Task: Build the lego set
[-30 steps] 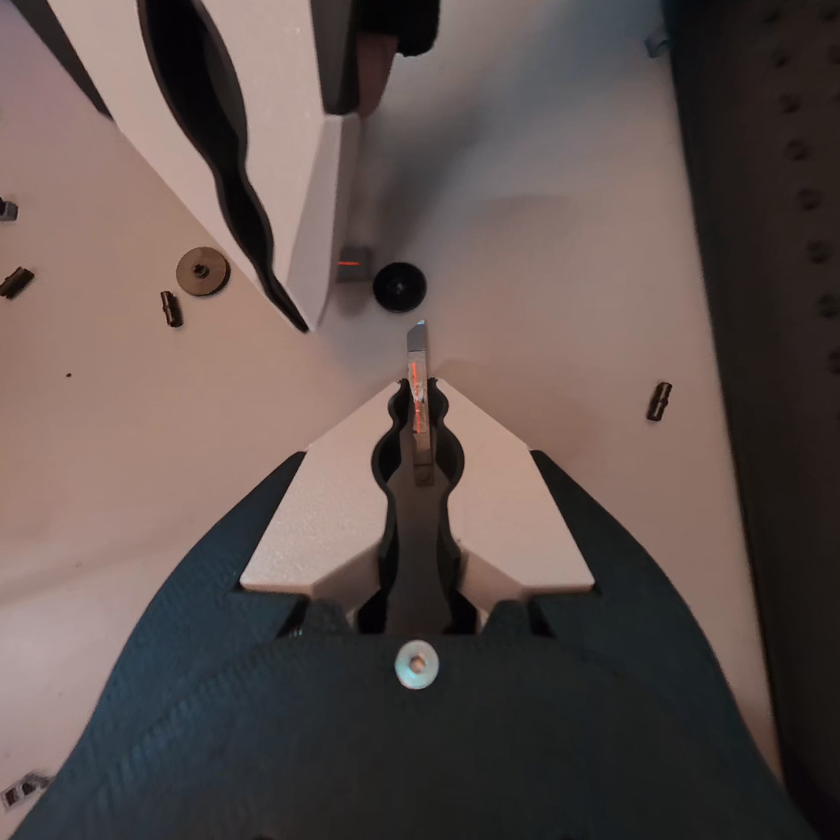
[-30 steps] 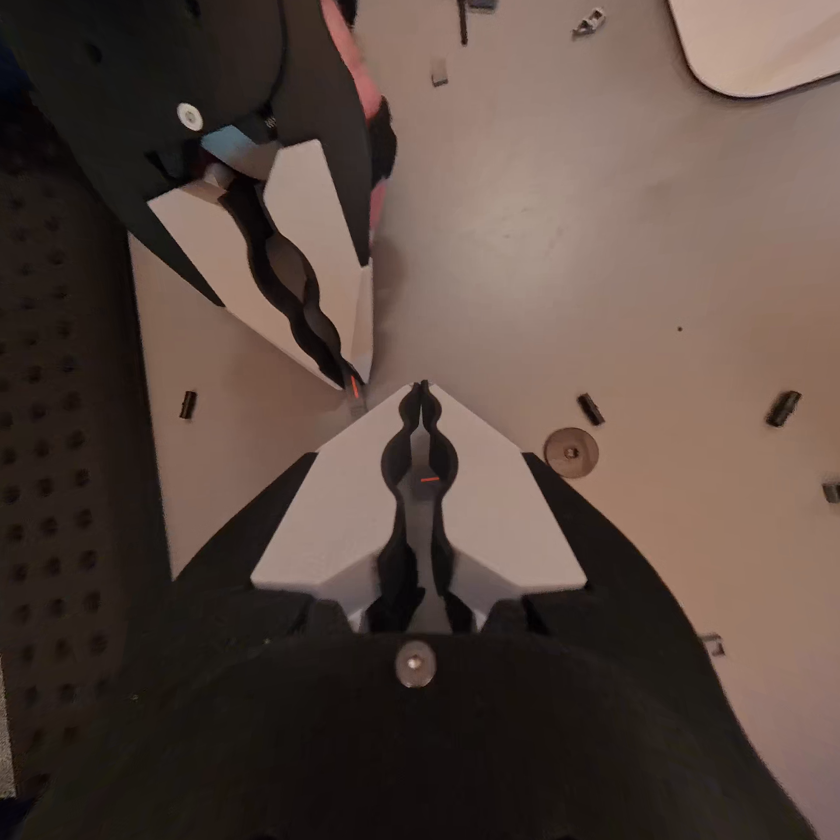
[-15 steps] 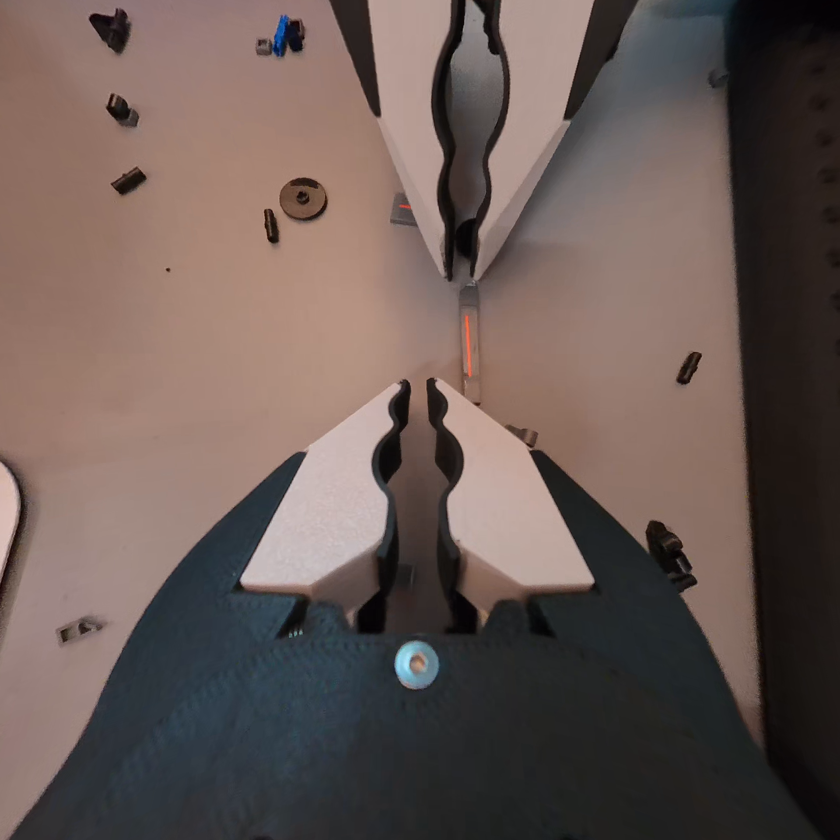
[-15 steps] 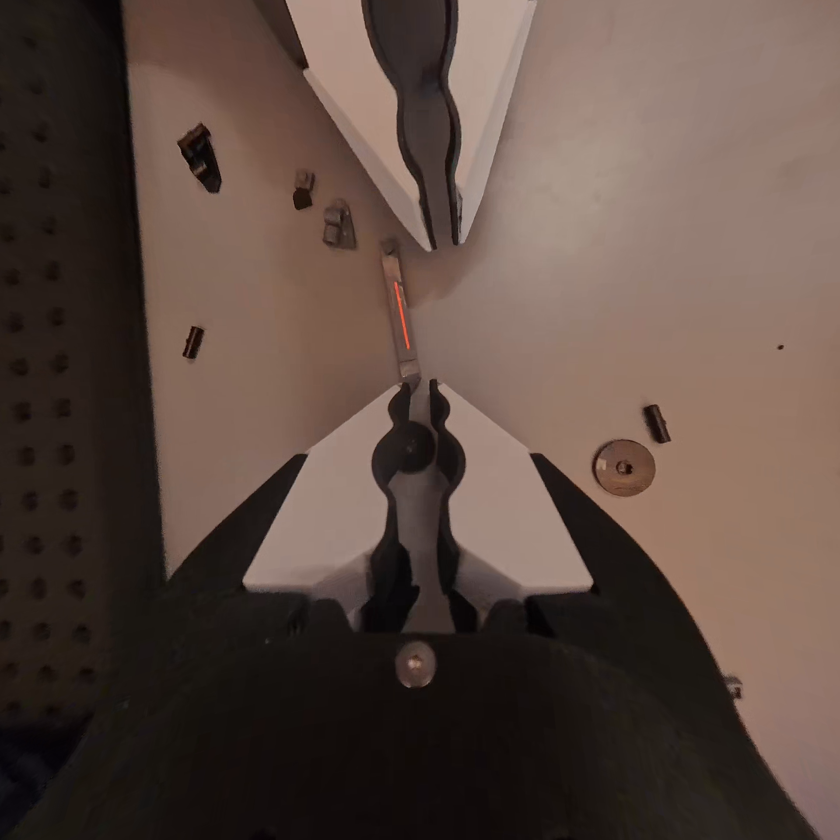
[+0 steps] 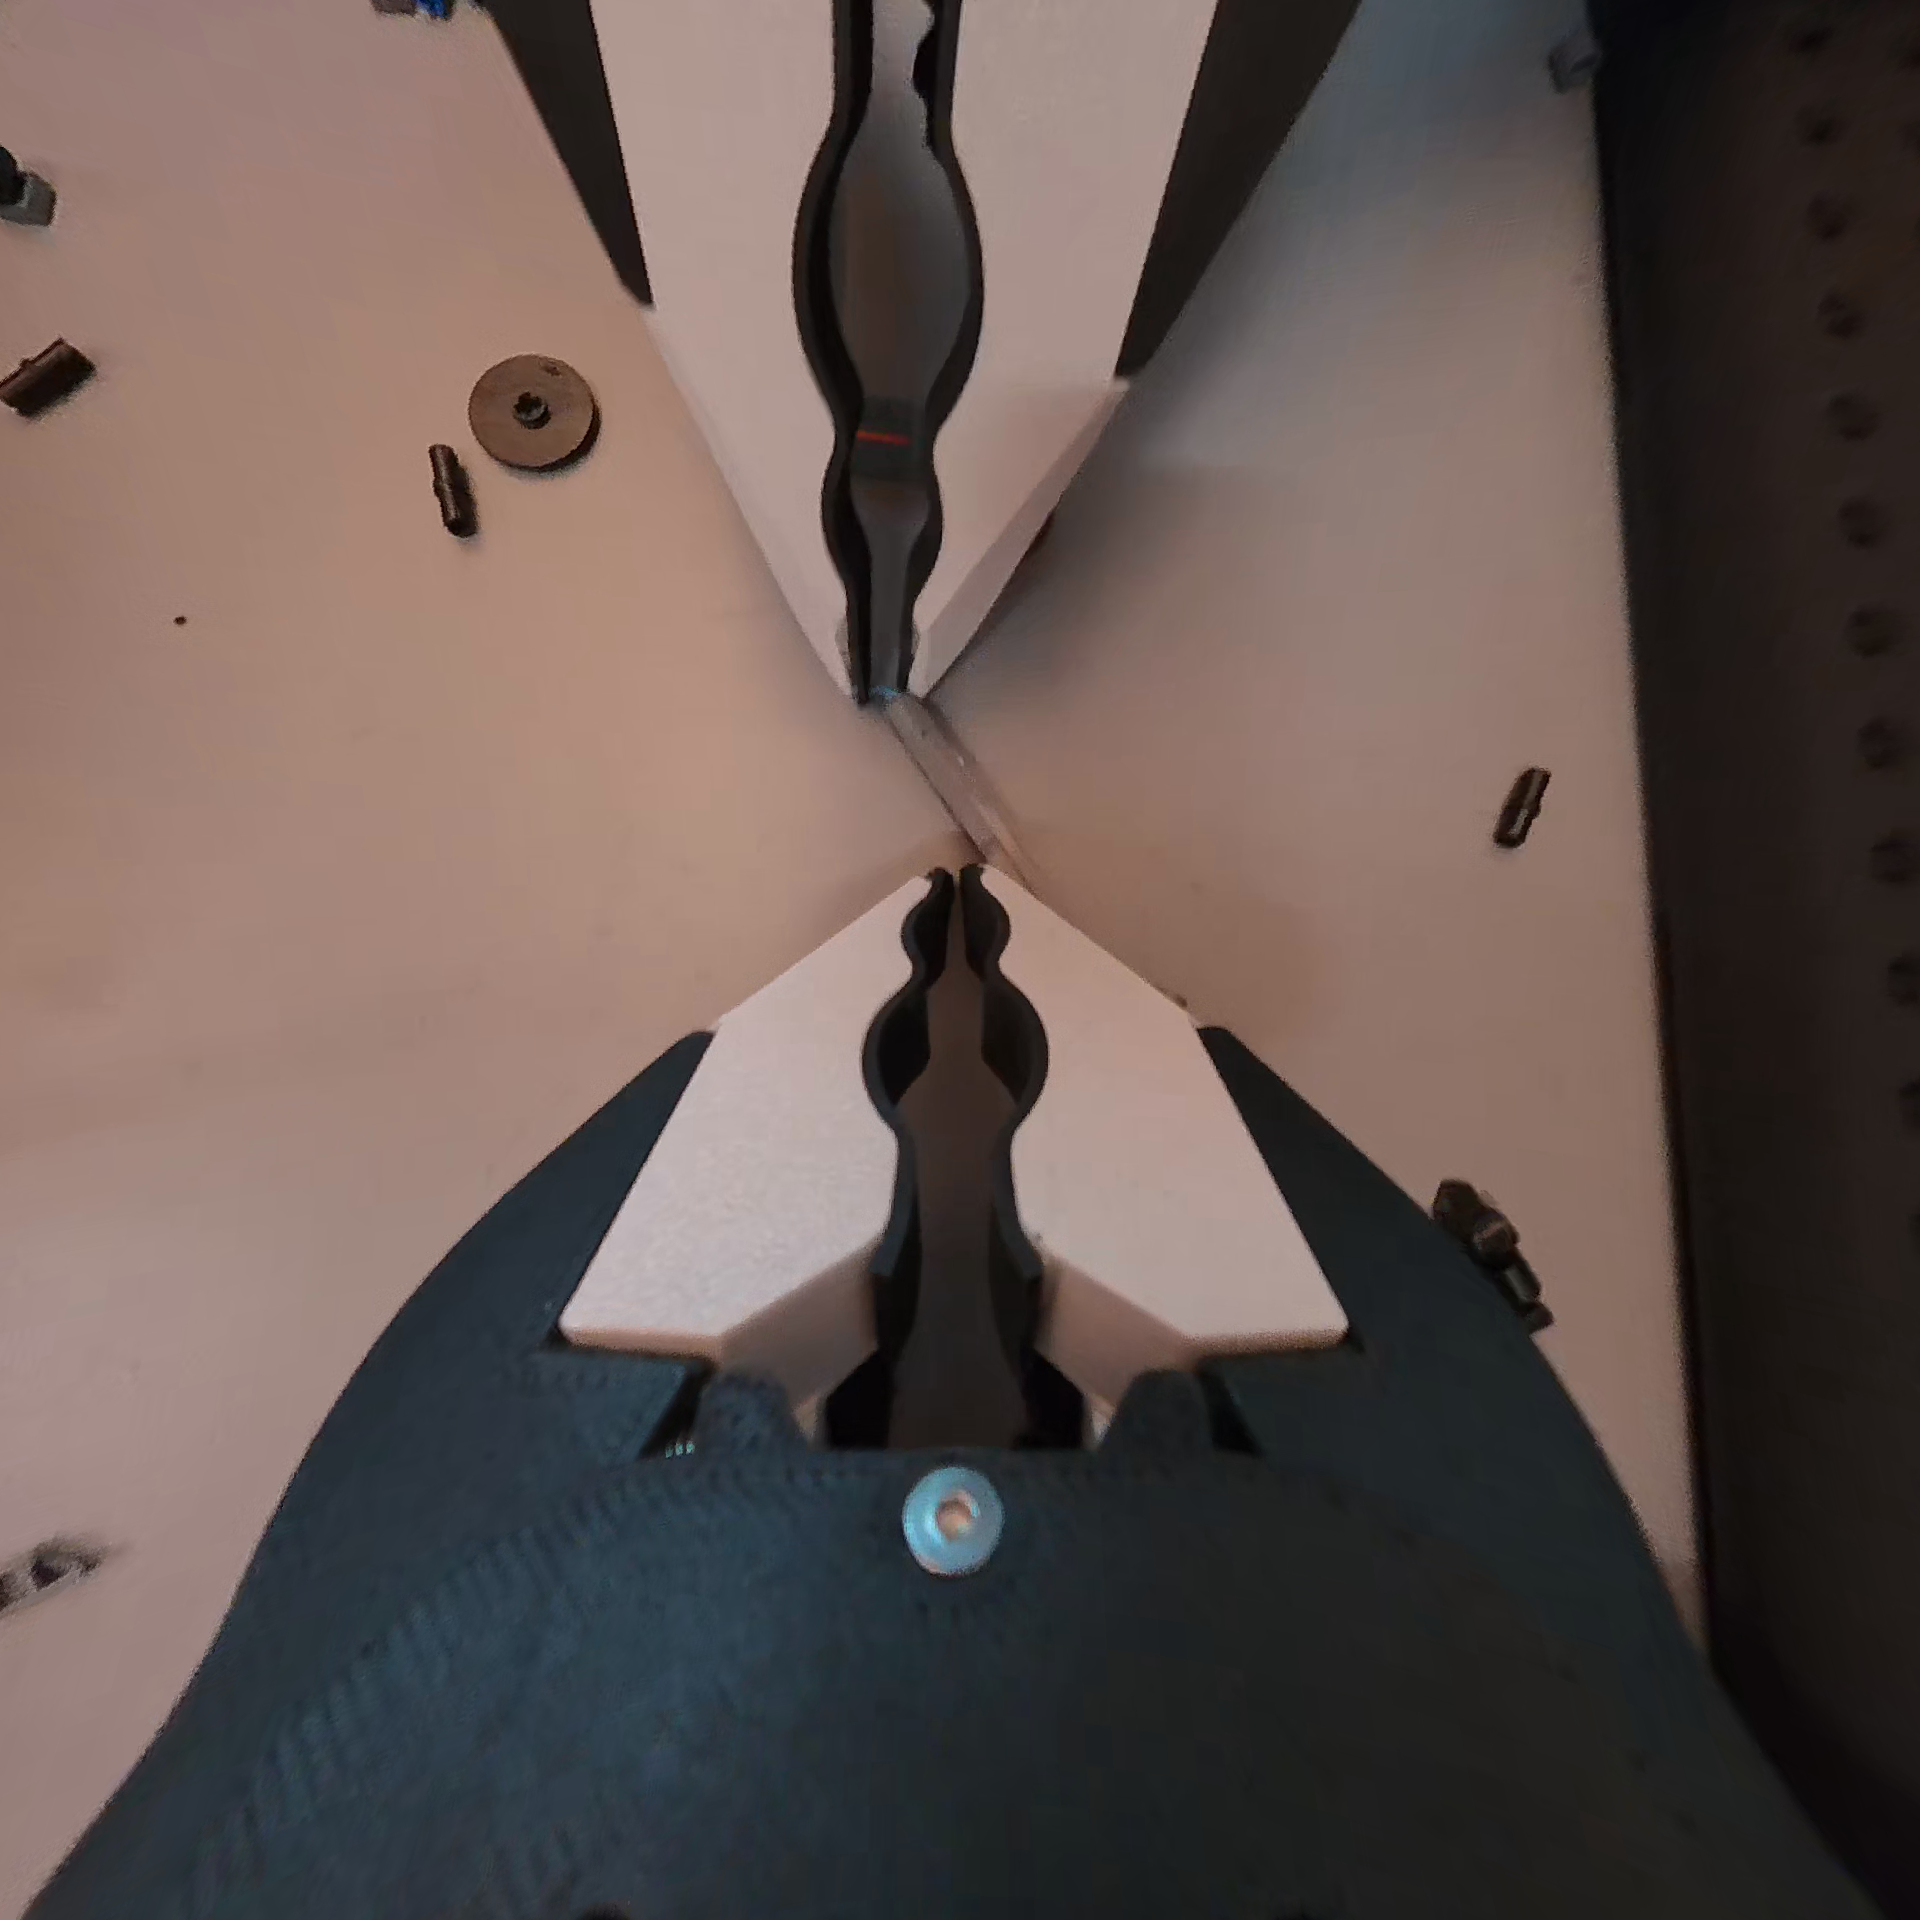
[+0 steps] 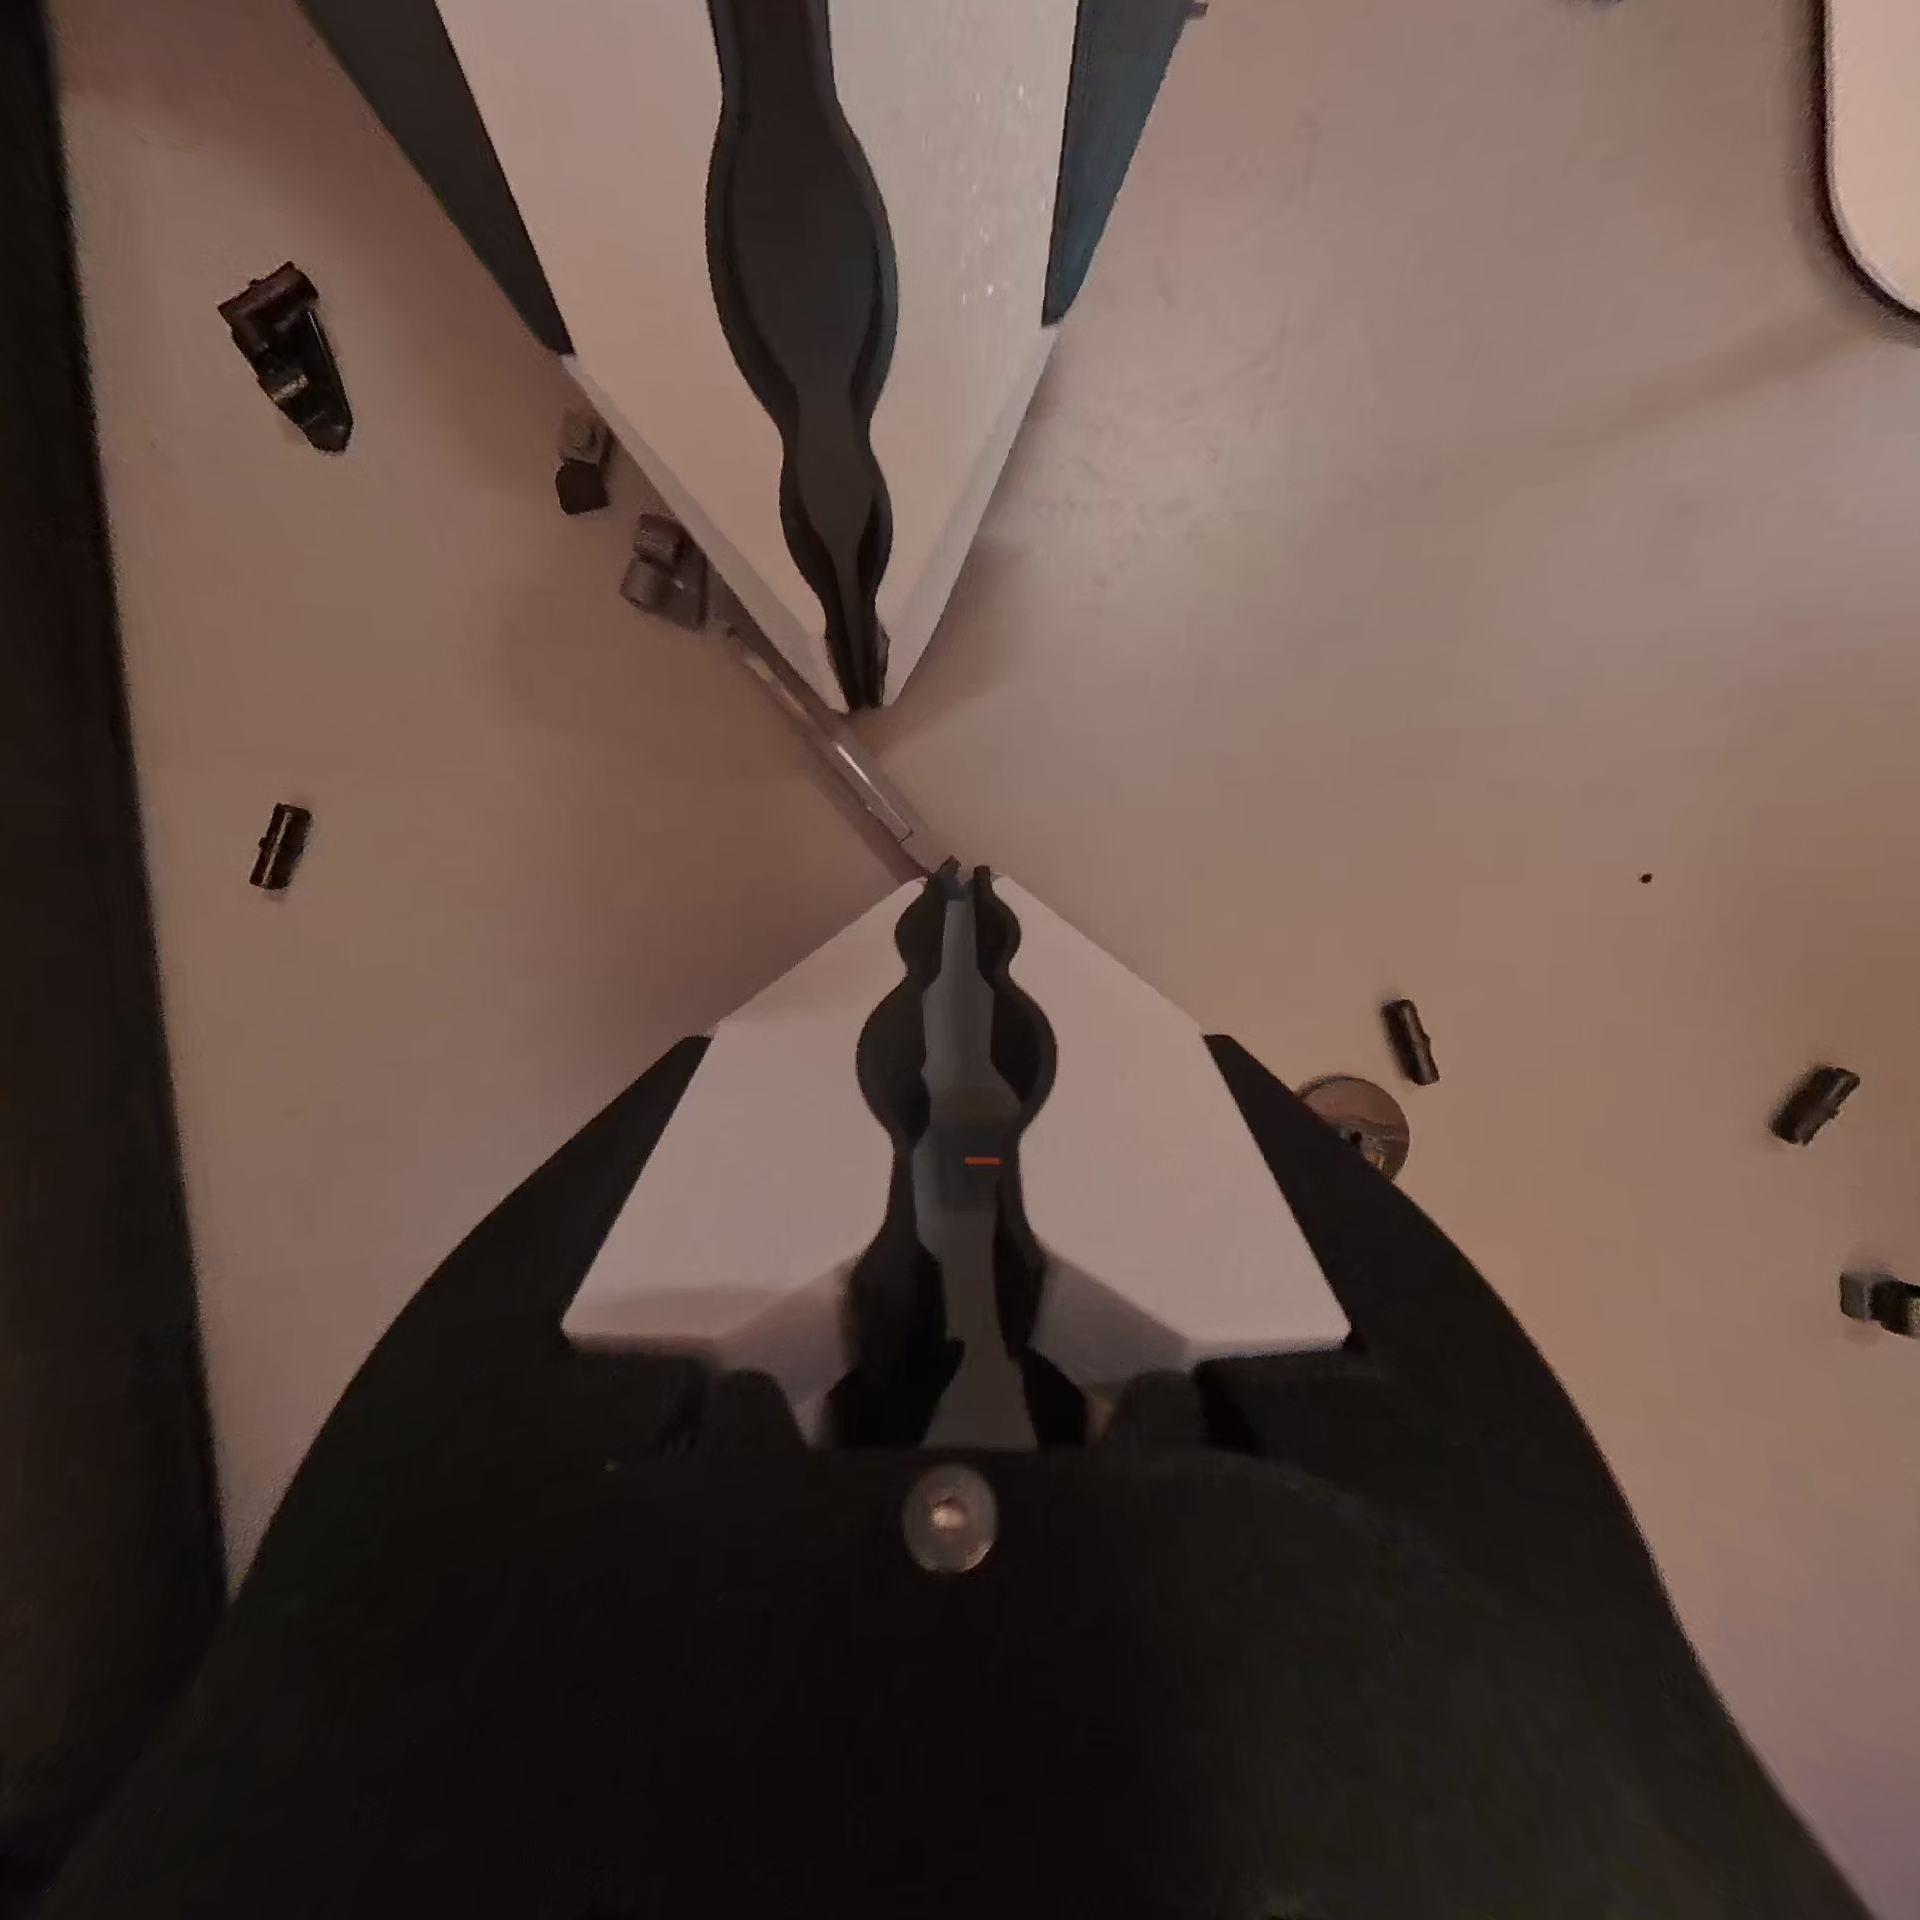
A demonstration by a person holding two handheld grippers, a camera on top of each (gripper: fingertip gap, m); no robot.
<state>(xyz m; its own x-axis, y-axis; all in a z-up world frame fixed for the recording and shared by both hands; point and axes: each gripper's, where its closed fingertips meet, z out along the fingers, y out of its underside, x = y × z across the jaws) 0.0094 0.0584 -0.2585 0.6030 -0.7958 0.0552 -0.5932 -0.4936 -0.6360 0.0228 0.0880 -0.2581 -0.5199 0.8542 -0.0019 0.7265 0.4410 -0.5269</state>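
A long thin grey lego piece [image 5: 951,774] lies slantwise on the pale table between my two grippers, which face each other tip to tip. My right gripper [image 6: 961,878] is almost closed, with the piece's end [image 6: 878,795] pinched at its tips. It enters the left wrist view from the top [image 5: 883,681]. My left gripper [image 5: 956,878] is shut and empty, its tips just beside the piece's other end. It enters the right wrist view from the top [image 6: 862,698]. A small grey piece with an orange line [image 6: 977,1153] shows on the table through my right gripper's gap.
Loose parts lie around: a black disc [image 5: 533,416], short black pins [image 5: 453,490] [image 5: 1522,807] [image 6: 1410,1042], a black bracket [image 6: 286,353], small grey pieces [image 6: 655,577]. A dark perforated mat [image 5: 1766,935] borders one side. A white tray corner [image 6: 1881,156] is at the far right. My two grippers' fingertips are within a few centimetres of each other. From the right gripper's tips to the black disc [image 5: 533,416] is close to 8 cm.
My left gripper let go of the long grey piece onto the table, then shut again beside it. My right gripper swung round to face it and closed in on the piece's far end.
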